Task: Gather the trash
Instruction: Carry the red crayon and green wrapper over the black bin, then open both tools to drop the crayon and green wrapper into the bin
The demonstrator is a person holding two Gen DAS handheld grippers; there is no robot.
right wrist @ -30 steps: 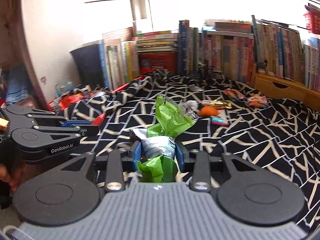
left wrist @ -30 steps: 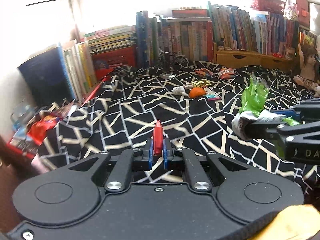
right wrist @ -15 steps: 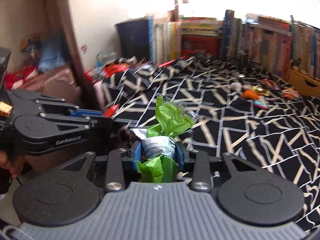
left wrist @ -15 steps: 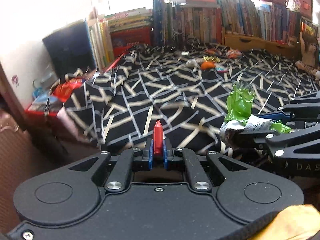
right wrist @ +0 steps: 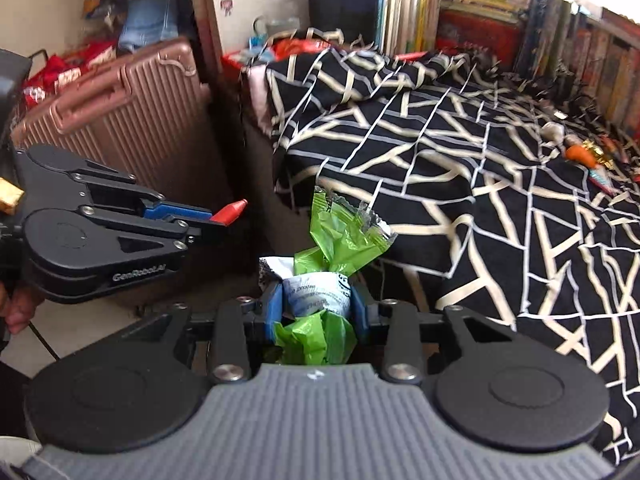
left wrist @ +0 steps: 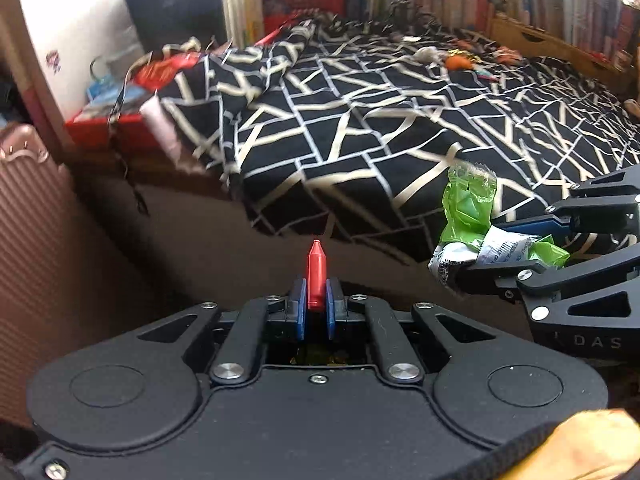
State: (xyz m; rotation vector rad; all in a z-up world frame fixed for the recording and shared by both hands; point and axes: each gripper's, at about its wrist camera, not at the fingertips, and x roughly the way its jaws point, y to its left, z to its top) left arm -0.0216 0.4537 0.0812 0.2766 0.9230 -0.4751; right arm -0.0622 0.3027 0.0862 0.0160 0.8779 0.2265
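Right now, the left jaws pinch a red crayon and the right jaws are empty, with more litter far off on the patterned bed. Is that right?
Not quite: the right jaws are not empty. The right wrist view shows them shut on a green wrapper. The left gripper does pinch the red crayon, and litter lies on the bed.

The soft cloth bedspread [right wrist: 460,184] is black with a cream and white line lattice. The crinkled plastic wrapper [right wrist: 340,240] is lime green around a white printed band. At nine o'clock, the ribbed hard-shell suitcase [right wrist: 132,120] is rose pink. The small pointed plastic cap [left wrist: 316,276] is red between blue pads [left wrist: 301,312].
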